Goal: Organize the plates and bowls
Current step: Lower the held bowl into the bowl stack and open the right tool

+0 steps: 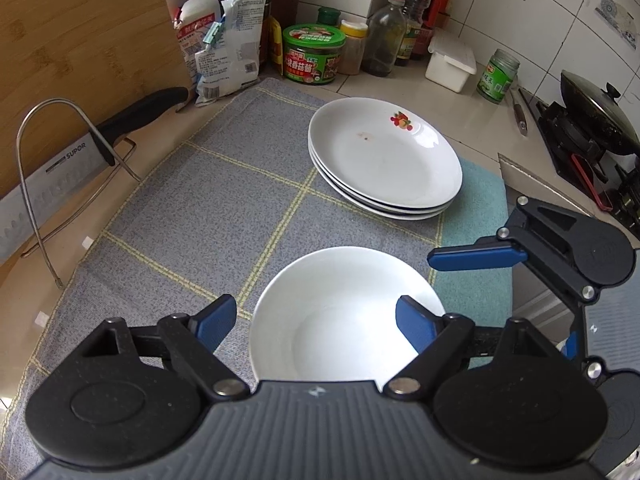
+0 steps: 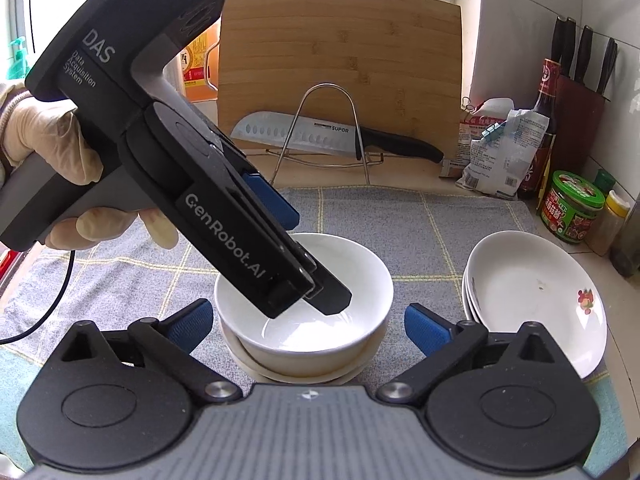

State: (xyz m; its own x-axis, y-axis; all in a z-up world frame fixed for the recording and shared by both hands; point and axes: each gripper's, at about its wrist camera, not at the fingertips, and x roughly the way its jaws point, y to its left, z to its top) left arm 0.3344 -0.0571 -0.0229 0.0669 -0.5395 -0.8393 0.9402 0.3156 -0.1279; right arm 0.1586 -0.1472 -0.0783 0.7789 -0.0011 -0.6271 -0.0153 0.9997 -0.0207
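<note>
Spread wide at 6 o'clock in the right wrist view, the right gripper (image 2: 308,324) frames a white bowl (image 2: 304,304) without touching it; its blue pads stand clear at the bowl's 9 and 3 o'clock sides. That bowl sits nested in a second bowl (image 2: 352,372), whose rim shows just beneath, on a grey checked mat (image 2: 440,232) at the middle of a kitchen counter.

From 10 o'clock a gloved left hand (image 2: 48,140) brings the left gripper (image 1: 316,320) down over the bowl. One finger (image 2: 332,300) hangs above the bowl's inside and the other lies beyond its far rim. In the left wrist view its jaws are parted, the pad at 8 o'clock apart from the rim; whether the other pad touches the rim cannot be told.

A stack of three white plates (image 1: 384,160), the top one bearing a small red motif, rests on the mat near the bowls, at 1 o'clock in the left wrist view and 3 o'clock in the right.

Behind, at 12 o'clock in the right wrist view, a knife (image 2: 312,136) lies across a wire rack (image 2: 328,92) in front of an upright bamboo cutting board (image 2: 340,48). A green-lidded jar (image 2: 572,204) stands with bottles at 2 o'clock.
</note>
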